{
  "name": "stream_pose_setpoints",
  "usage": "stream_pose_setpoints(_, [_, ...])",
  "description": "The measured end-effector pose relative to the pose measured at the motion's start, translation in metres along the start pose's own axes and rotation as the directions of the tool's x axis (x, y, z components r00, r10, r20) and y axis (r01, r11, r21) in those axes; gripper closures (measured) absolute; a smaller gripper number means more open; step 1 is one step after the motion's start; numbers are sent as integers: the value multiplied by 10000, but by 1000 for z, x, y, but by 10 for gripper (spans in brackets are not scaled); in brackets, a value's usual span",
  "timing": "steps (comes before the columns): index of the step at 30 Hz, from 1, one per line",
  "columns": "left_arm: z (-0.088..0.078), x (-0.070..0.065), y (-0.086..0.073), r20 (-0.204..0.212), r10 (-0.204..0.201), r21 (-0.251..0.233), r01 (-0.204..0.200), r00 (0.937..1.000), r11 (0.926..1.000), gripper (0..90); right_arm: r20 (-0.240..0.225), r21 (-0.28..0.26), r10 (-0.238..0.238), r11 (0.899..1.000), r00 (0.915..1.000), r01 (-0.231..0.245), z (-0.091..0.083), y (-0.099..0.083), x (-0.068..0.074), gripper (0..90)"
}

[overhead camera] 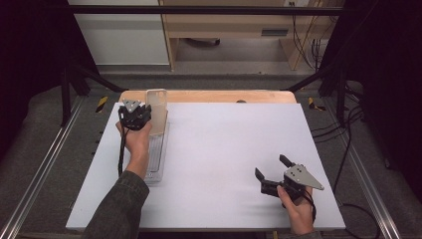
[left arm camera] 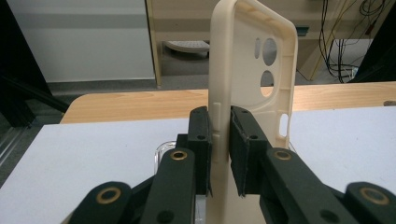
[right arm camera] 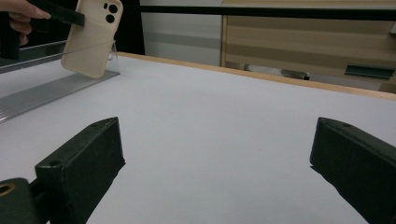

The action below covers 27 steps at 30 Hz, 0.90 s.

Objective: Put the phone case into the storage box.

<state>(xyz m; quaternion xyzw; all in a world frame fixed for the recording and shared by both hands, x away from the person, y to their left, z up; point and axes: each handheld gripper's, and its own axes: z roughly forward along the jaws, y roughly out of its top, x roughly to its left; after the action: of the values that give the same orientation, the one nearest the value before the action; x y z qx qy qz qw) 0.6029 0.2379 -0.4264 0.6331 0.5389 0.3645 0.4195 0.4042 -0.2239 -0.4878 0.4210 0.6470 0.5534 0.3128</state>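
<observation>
A cream phone case (left arm camera: 243,70) is held upright at the far left of the white counter (overhead camera: 224,149), one side edge clamped between the jaws of the left gripper (overhead camera: 134,115). Its lower end hangs just above, or perhaps touches, a clear ribbed tray (overhead camera: 157,157); which cannot be told. The right gripper (overhead camera: 273,174) is rested near the right edge, well apart, its jaws spread wide with nothing between them. The case seems to be in mid-carry at the tray. A steady grip and a gentle, level move would be called for next.
</observation>
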Motion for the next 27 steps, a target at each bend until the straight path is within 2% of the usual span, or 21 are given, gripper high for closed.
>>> stream_pose_setpoints(20, [2,1,0,-75,-71,11,71,9999,10000,778,6,-3,2,10000,10000,-2,-1,0,-1,26])
stream_pose_setpoints(25, [5,3,-1,-94,-242,60,242,9997,9997,774,1,-12,6,10000,10000,-6,-1,1,0,26])
stream_pose_setpoints(27, [5,3,-2,-126,-107,74,108,9999,9999,771,-27,-14,9,10000,10000,-9,-1,1,0,26])
